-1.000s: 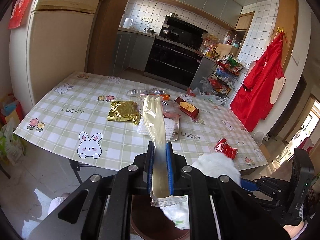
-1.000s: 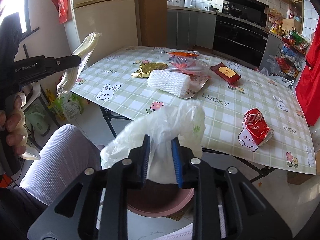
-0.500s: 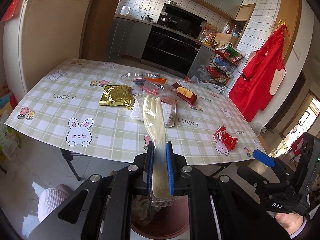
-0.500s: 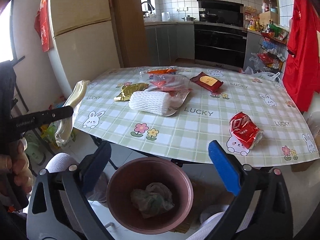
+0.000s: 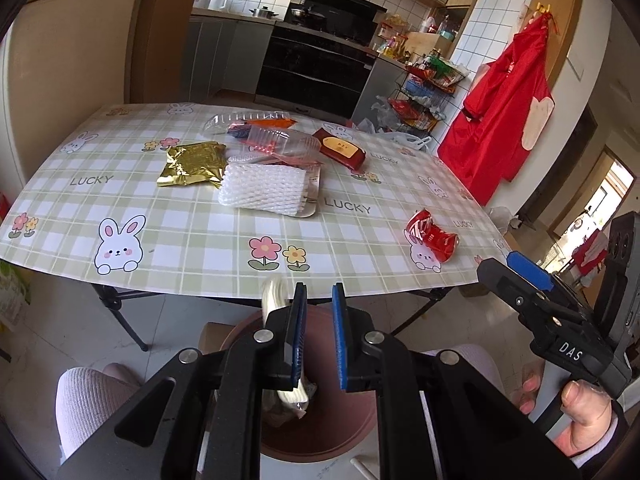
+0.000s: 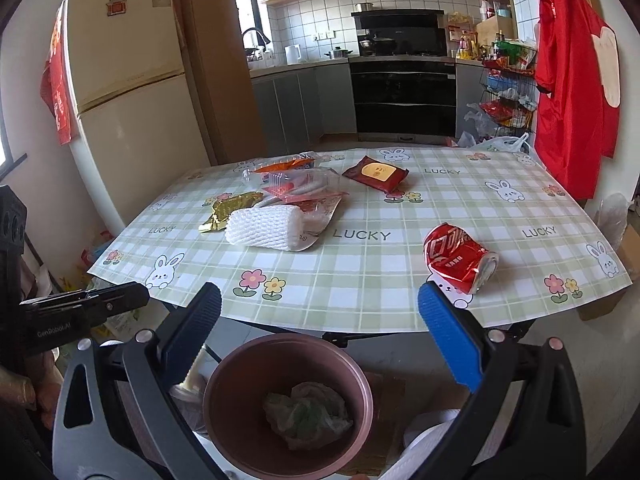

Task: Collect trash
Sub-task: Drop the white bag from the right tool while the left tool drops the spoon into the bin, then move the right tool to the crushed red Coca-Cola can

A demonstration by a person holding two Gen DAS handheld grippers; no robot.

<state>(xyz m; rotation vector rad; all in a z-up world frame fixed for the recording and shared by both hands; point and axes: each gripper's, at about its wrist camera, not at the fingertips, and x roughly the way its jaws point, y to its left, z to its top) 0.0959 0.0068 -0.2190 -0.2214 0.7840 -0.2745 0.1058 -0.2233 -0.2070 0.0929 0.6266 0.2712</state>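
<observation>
My left gripper (image 5: 319,336) is open above the pink trash bin (image 5: 320,436). The pale plastic wrapper (image 5: 272,300) hangs loose beside its left finger, dropping into the bin. My right gripper (image 6: 320,336) is wide open and empty over the same bin (image 6: 224,396), which holds a crumpled plastic bag (image 6: 308,416). On the checked table (image 6: 400,280) lie a crushed red can (image 6: 460,258), a white foam net (image 6: 264,228), a gold wrapper (image 6: 228,210), a dark red packet (image 6: 376,172) and clear plastic trays (image 6: 296,184).
The bin stands on the floor just in front of the table's near edge, between the person's knees (image 5: 84,400). A fridge (image 6: 132,100) stands to the left, a red apron (image 6: 576,80) hangs to the right, and kitchen cabinets are behind.
My right gripper opened and dropped the white plastic bag into the bin. My left gripper has now opened, and the pale wrapper has slipped from between its fingers.
</observation>
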